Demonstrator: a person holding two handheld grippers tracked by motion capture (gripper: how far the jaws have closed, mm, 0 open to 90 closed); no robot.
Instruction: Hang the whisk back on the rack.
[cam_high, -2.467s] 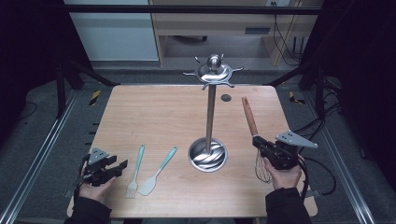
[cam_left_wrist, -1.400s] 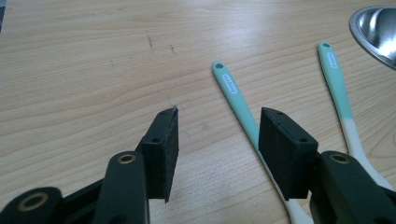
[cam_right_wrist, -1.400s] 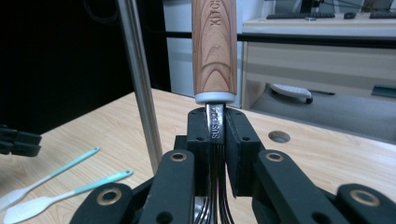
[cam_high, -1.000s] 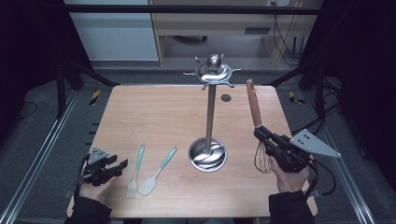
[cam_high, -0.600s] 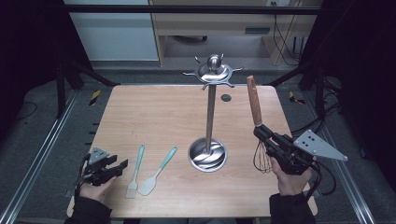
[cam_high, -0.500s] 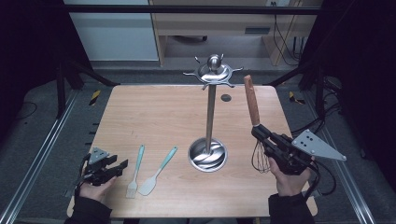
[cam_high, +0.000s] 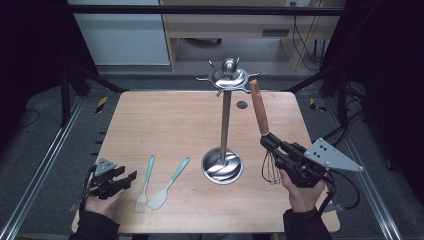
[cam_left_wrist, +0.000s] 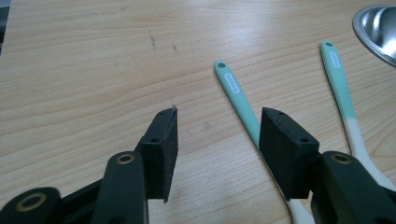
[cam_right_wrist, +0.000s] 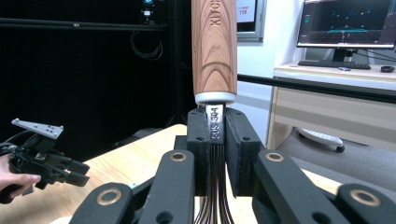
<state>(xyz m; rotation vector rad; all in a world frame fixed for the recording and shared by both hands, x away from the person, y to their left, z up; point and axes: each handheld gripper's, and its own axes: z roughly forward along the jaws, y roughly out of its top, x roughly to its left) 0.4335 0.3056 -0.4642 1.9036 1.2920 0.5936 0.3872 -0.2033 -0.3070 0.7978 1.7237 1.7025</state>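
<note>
Right gripper: I have my right gripper (cam_high: 270, 144) clamped on the whisk (cam_high: 264, 125), its pads pressed on the steel neck just under the wooden handle; the right gripper view (cam_right_wrist: 215, 140) shows the stamped metal band squeezed between the two pads.

Whisk: it stands nearly upright in my grip, wooden handle up and leaning slightly toward the stand, wire loops hanging below the jaws just above the table's right side.

Left gripper: my left gripper (cam_high: 120, 180) rests low at the near left corner, jaws apart with nothing between them; in the left gripper view (cam_left_wrist: 217, 140) I see bare wood through the gap.

Pastry brush: a teal-handled brush (cam_high: 145, 179) lies flat just right of my left gripper, bristles toward me.

Spatula: a teal-handled spatula (cam_high: 170, 178) lies just beside the brush, angled, its pale blade toward me.

Utensil stand: the steel stand (cam_high: 224, 120) is upright at the table's middle, round base near me, hook ring on top, close to the whisk's handle tip but apart from it.

Table: the wooden table (cam_high: 160, 120) carries all of it.
</note>
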